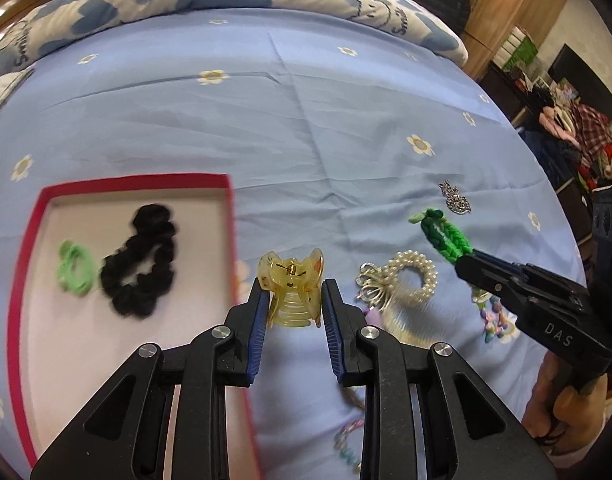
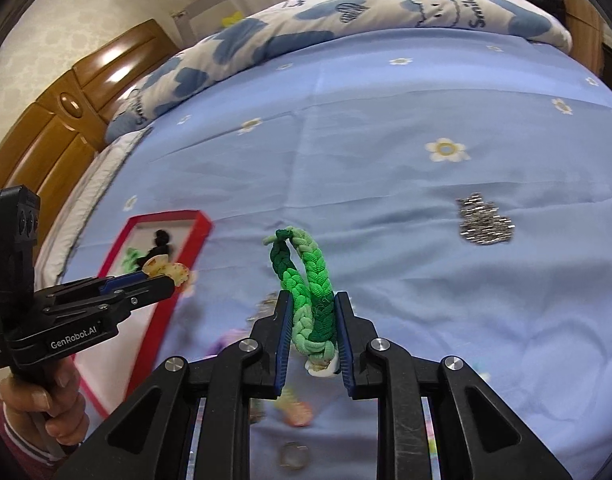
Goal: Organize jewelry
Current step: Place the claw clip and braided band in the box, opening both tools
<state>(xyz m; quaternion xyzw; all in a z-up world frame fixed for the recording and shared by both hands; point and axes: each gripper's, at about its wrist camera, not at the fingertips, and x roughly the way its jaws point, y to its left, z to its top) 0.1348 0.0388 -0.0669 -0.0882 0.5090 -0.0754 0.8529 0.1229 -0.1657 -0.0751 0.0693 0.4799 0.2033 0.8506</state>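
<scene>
Partly done: red box (image 1: 123,184) holds 2 items, black scrunchie (image 1: 139,264) and green tie (image 1: 75,268). Left gripper (image 1: 291,300) clamps yellow claw clip (image 1: 291,288) beside the box; right gripper (image 2: 314,320) pinches green braided band (image 2: 306,280). Pearl bracelet (image 1: 412,276) and silver chain (image 2: 484,224) remain on sheet (image 1: 306,120).

Yellow claw clip (image 1: 290,288) and green braided band (image 2: 306,300), each pinched aloft; red-rimmed box (image 1: 21,280) alongside.
</scene>
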